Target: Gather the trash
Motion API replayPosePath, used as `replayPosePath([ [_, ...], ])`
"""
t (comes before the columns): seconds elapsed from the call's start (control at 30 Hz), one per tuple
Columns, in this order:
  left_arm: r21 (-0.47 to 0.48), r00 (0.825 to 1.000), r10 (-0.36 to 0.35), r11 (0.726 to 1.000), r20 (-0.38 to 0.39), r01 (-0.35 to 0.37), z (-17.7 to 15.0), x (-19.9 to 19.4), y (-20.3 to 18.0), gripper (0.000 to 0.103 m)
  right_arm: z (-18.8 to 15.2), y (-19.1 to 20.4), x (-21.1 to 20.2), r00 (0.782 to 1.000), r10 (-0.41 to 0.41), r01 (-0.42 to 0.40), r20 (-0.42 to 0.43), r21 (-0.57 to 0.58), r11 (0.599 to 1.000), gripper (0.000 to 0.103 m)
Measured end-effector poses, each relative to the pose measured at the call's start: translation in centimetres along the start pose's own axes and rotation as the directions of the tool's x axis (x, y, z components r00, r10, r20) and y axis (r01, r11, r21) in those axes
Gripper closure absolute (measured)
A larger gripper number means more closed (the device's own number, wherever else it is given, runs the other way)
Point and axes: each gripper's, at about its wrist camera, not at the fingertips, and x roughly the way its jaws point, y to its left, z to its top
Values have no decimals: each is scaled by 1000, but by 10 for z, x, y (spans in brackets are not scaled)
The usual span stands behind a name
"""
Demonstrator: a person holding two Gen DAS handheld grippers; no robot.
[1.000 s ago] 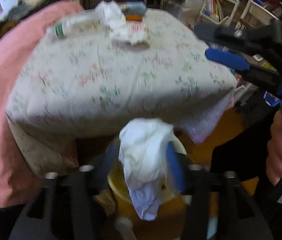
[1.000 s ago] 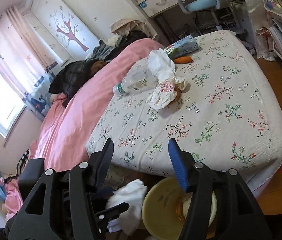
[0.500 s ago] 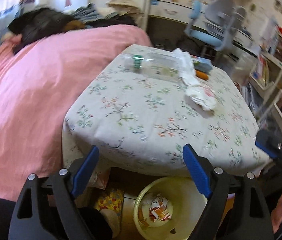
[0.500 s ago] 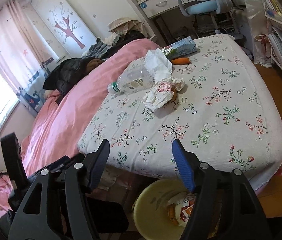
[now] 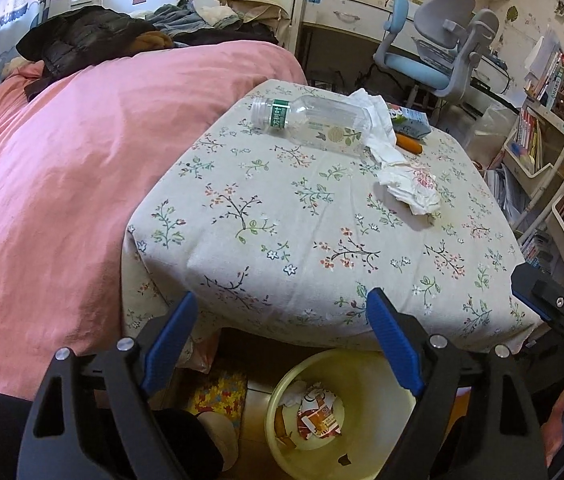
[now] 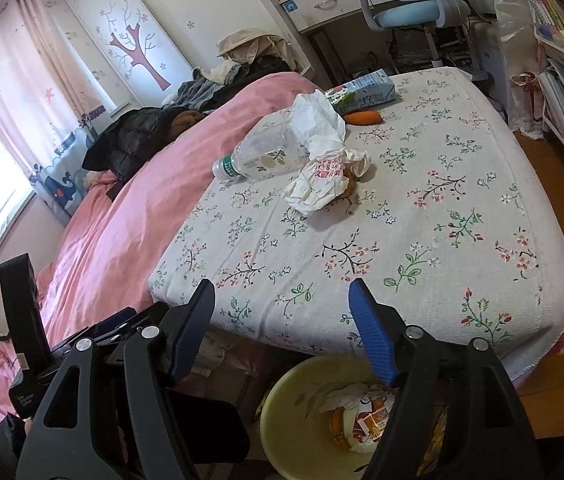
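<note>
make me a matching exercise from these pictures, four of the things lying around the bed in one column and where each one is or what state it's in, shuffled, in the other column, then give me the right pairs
Things
1. clear plastic bottle
2. carton
3. yellow bin
4. black jacket

Places or states
A. on the floor below the edge of the bed, with wrappers inside
B. heaped on the pink blanket
C. lying on its side on the floral sheet, empty, cap off
D. lying at the far end of the floral sheet, next to an orange thing

Pairs: 1-C, 2-D, 3-A, 4-B
</note>
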Motion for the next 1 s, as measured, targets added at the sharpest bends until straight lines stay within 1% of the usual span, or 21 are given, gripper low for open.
replayPosePath([
  [1.0,10,1000,-4,1000,-12,5,-3,2,-5,20,-1,0,4,1000,-5,5,-12,-6,1000,34],
])
